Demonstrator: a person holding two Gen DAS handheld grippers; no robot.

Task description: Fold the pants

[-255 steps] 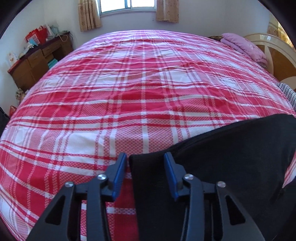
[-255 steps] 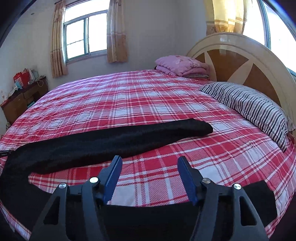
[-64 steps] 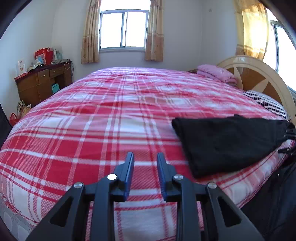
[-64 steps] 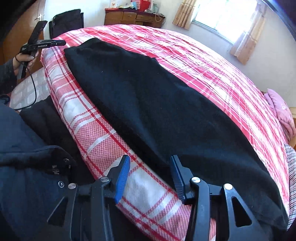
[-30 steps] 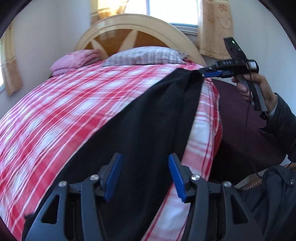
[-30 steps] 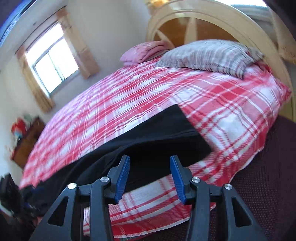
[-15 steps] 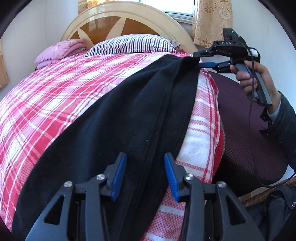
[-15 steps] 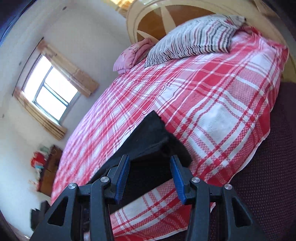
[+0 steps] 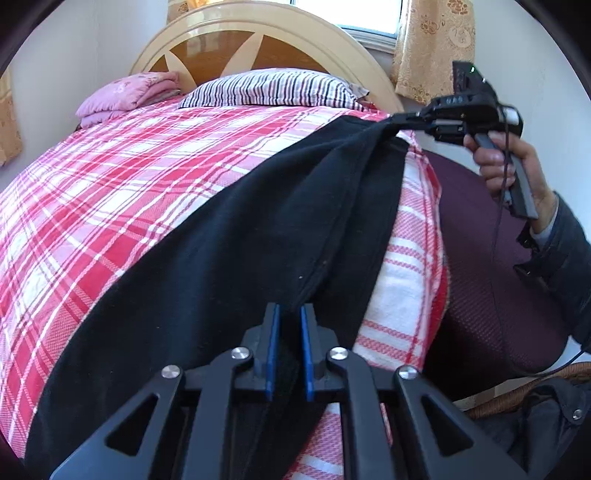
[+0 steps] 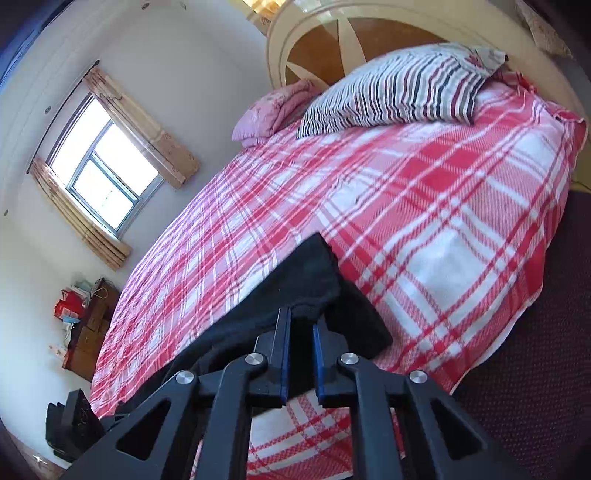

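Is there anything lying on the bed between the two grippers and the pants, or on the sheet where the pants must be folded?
Nothing visible. Both the left gripper and the right gripper already pinch the pants. The striped pillow and pink blanket lie apart, by the headboard.

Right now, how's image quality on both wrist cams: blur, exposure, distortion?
Left wrist view: sharp, no motion blur; window blown out; the black pants read as a flat dark mass with little fold detail; heavy fisheye bends the headboard. Right wrist view: sharp too, horizon strongly tilted, window overexposed, plaid bedspread well lit, dark vignette at the corners.
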